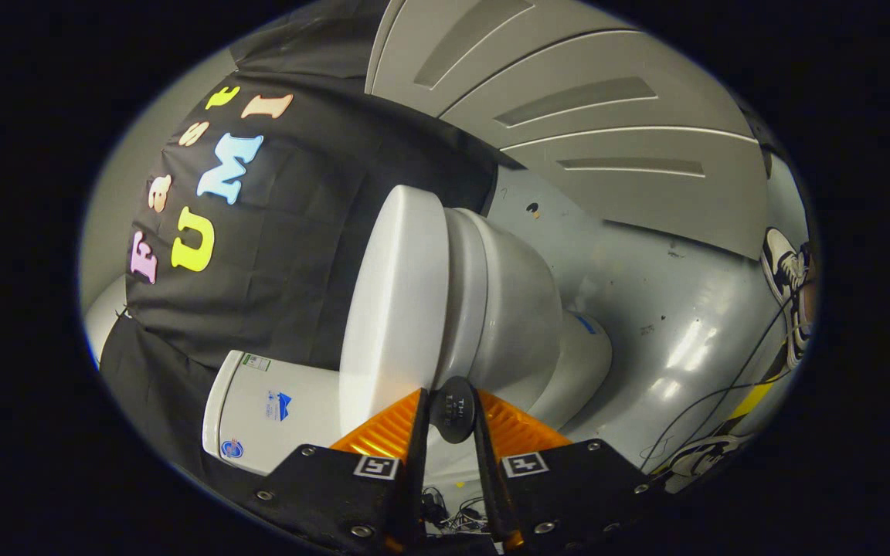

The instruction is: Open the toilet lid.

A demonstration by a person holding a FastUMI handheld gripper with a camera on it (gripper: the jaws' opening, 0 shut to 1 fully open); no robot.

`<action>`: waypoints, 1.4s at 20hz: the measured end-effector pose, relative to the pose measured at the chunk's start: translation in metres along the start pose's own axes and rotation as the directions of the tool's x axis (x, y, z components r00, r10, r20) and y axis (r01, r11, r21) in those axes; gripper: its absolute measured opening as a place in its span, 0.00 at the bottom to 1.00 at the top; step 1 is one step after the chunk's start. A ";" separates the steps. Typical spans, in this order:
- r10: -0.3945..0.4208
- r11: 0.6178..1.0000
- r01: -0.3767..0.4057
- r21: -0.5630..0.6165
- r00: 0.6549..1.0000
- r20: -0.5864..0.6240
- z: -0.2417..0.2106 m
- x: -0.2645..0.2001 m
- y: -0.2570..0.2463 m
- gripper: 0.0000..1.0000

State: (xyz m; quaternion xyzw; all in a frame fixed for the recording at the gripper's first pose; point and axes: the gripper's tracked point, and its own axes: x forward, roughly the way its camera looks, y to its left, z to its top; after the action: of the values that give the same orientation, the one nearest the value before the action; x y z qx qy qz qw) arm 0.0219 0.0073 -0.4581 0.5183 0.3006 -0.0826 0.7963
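Gripper view puts a glossy grey floor (646,309) beyond your claw, wide and open to one side of the toilet. Black cloth wall (298,255) hangs on the other side, behind the boxy white cistern (275,409). Just ahead of your fingers stands the smooth, rounded white toilet bowl (514,309); its toilet lid (395,309), a flat oval slab, lies closed against the seat. Your claw (453,405) is clenched on a small dark round knob (453,409) at the lid's edge, both fingers pressing it.
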 end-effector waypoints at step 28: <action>-0.081 0.987 0.096 -0.129 0.990 0.114 0.016 -0.032 0.073 0.00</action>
State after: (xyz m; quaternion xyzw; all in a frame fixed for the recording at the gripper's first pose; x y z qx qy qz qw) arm 0.0343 0.0201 -0.3789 0.4446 0.2847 -0.1255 0.8400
